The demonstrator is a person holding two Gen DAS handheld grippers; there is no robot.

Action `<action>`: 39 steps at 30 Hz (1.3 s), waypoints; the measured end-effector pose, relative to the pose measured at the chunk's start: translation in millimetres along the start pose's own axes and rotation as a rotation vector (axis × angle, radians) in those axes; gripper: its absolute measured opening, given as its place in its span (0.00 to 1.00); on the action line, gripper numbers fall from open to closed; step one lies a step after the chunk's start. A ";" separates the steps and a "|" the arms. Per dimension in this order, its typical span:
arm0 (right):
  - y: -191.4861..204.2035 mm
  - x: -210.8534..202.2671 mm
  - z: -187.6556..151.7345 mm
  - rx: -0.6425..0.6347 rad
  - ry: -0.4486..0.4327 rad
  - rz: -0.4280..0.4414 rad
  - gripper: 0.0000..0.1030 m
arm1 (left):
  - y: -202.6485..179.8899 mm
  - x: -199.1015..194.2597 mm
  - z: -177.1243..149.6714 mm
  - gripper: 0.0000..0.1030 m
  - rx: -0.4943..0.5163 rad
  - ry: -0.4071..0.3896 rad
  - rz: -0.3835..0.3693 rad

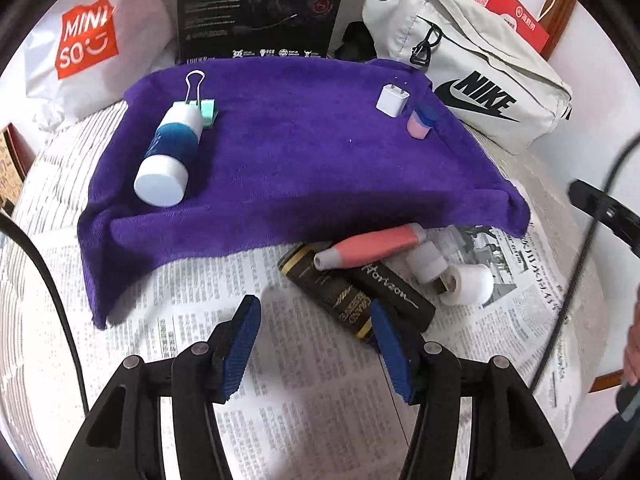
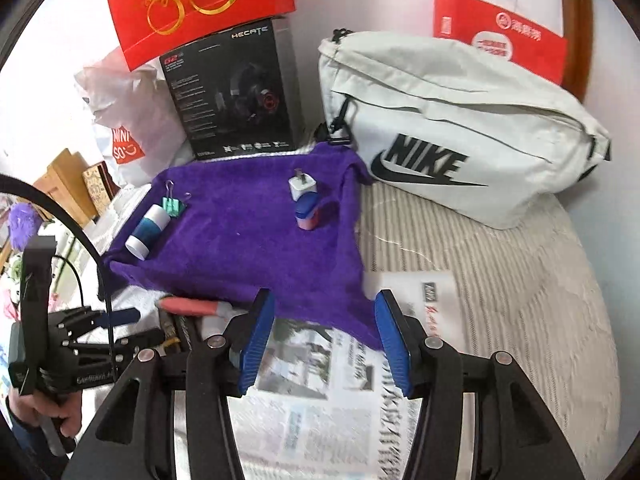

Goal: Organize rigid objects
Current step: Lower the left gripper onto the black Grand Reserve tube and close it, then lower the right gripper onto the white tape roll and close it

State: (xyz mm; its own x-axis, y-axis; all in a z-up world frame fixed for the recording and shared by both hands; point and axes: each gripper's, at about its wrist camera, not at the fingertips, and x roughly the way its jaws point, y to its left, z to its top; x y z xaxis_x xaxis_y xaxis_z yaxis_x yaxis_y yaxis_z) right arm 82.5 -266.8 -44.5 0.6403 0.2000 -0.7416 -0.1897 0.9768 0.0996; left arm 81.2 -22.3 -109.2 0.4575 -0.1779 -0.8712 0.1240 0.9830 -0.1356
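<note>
A purple cloth (image 1: 280, 160) lies on newspaper and shows in the right wrist view (image 2: 248, 240). On it lie a white and blue bottle (image 1: 170, 156), a green binder clip (image 1: 204, 106), a white charger plug (image 1: 392, 98) and a pink and blue eraser (image 1: 420, 120). In front of the cloth lie a pink pen-like tool (image 1: 368, 246), a black and gold tube (image 1: 332, 294), a black Horizon case (image 1: 396, 292) and a white USB stick (image 1: 452, 276). My left gripper (image 1: 316, 344) is open and empty, just before the tube. My right gripper (image 2: 324, 340) is open and empty at the cloth's near edge.
A white Nike bag (image 1: 472, 64) sits at the right rear. A black headset box (image 1: 260, 4), a Miniso bag (image 1: 88, 36) and red paper bags (image 2: 200, 4) stand behind the cloth. Newspaper (image 1: 280, 380) covers the surface. The left gripper shows at the left of the right wrist view (image 2: 100, 332).
</note>
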 end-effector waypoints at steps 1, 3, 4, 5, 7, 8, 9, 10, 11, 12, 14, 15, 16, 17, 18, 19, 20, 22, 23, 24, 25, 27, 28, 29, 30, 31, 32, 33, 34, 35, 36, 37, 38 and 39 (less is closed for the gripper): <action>-1.3 -3.1 -2.0 -0.003 -0.003 -0.015 0.51 | -1.4 2.7 0.9 0.54 0.002 0.008 0.002; -4.1 -7.5 -6.4 -0.005 -0.009 -0.039 0.51 | -4.3 7.8 1.5 0.54 -0.003 0.024 0.002; -5.5 -8.1 -7.9 -0.006 -0.006 -0.042 0.51 | -5.5 8.9 1.9 0.54 -0.001 0.026 -0.001; -8.0 -8.5 -9.4 -0.004 -0.001 -0.045 0.51 | -7.6 9.7 2.4 0.54 0.003 0.028 -0.006; -12.1 -9.4 -11.2 0.009 -0.001 -0.053 0.51 | -13.8 12.0 3.7 0.57 0.021 0.034 0.011; -14.2 -10.6 -12.2 0.017 -0.003 -0.052 0.51 | -16.8 13.0 4.4 0.58 0.032 0.035 0.026; -16.0 -11.1 -13.2 0.022 -0.005 -0.049 0.51 | -19.8 13.6 4.4 0.59 0.044 0.035 0.039; -17.0 -11.3 -14.1 0.026 -0.004 -0.047 0.51 | -22.5 14.7 4.2 0.59 0.054 0.038 0.048; -16.9 -10.9 -14.7 0.026 -0.003 -0.048 0.51 | -24.4 16.0 3.4 0.59 0.064 0.043 0.055; -16.7 -10.4 -15.3 0.024 -0.002 -0.050 0.51 | -25.8 15.6 2.2 0.59 0.074 0.037 0.062; -16.1 -9.3 -16.8 0.019 0.000 -0.052 0.51 | -24.9 14.8 -1.5 0.59 0.097 0.045 0.087; -15.9 -8.4 -17.2 0.017 0.003 -0.051 0.51 | -22.9 13.0 -4.1 0.61 0.106 0.044 0.108; -15.9 -7.3 -18.4 0.014 0.008 -0.051 0.51 | -18.7 10.9 -6.6 0.61 0.107 0.046 0.123; -16.2 -6.3 -19.0 0.013 0.010 -0.050 0.51 | -13.7 8.3 -9.1 0.61 0.102 0.046 0.129; -16.4 -5.4 -19.9 0.012 0.012 -0.050 0.51 | -7.9 6.7 -10.5 0.60 0.090 0.046 0.133; -16.5 -4.6 -20.6 0.012 0.014 -0.048 0.51 | -1.2 5.8 -10.8 0.60 0.074 0.047 0.140; -16.5 -3.1 -20.8 0.013 0.017 -0.046 0.51 | 3.2 5.3 -10.3 0.60 0.060 0.044 0.142; -15.8 0.6 -21.0 0.013 0.025 -0.040 0.51 | 8.0 6.7 -6.9 0.60 0.044 0.034 0.132; -15.0 2.3 -20.7 0.010 0.028 -0.037 0.51 | 8.0 7.6 -5.2 0.59 0.043 0.028 0.129; -13.9 4.1 -20.9 0.007 0.031 -0.035 0.51 | 6.7 9.7 -2.3 0.59 0.044 0.020 0.126; -12.3 6.1 -21.3 0.003 0.036 -0.034 0.51 | 4.9 11.4 -0.9 0.58 0.051 0.016 0.127; -9.3 9.7 -22.5 -0.005 0.046 -0.028 0.51 | 0.6 13.6 0.5 0.47 0.073 0.002 0.134; -7.7 11.6 -23.0 -0.011 0.051 -0.025 0.51 | -1.0 12.6 0.5 0.31 0.082 -0.009 0.125; -6.1 13.2 -24.0 -0.018 0.055 -0.024 0.51 | -0.7 11.1 0.2 0.24 0.084 -0.008 0.105; -4.7 14.0 -24.9 -0.023 0.057 -0.023 0.51 | 0.4 10.0 -0.6 0.23 0.082 -0.004 0.095; -3.1 15.3 -26.2 -0.028 0.060 -0.019 0.51 | 1.5 9.3 -1.3 0.23 0.083 -0.004 0.089; -2.1 16.4 -26.6 -0.030 0.063 -0.013 0.51 | 1.8 9.4 -1.6 0.23 0.084 -0.006 0.085; -0.8 17.2 -27.6 -0.032 0.067 -0.007 0.51 | 1.9 9.5 -1.6 0.23 0.082 -0.007 0.084; 0.9 18.6 -28.2 -0.036 0.070 0.001 0.51 | 1.2 10.1 -0.5 0.23 0.081 -0.007 0.087; 3.3 20.2 -28.8 -0.043 0.072 0.008 0.51 | 0.4 10.7 0.3 0.23 0.082 -0.006 0.091; 5.6 21.3 -28.9 -0.051 0.075 0.013 0.51 | -0.9 11.9 1.3 0.24 0.087 -0.008 0.098; 9.1 23.1 -29.6 -0.060 0.078 0.022 0.51 | -2.0 12.5 1.7 0.24 0.094 -0.010 0.103; 12.1 23.9 -30.1 -0.066 0.080 0.032 0.51 | -3.1 13.1 1.9 0.23 0.105 -0.011 0.107; 15.6 24.8 -31.1 -0.076 0.082 0.050 0.51 | -4.1 13.1 1.6 0.23 0.118 -0.011 0.106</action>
State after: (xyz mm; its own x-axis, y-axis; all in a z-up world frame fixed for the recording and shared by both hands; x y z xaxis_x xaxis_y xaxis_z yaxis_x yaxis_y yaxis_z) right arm 72.3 -248.9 -82.0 0.5664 0.2381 -0.7890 -0.2775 0.9565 0.0895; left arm 88.1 -28.7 -119.3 0.4835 -0.0741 -0.8722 0.1764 0.9842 0.0142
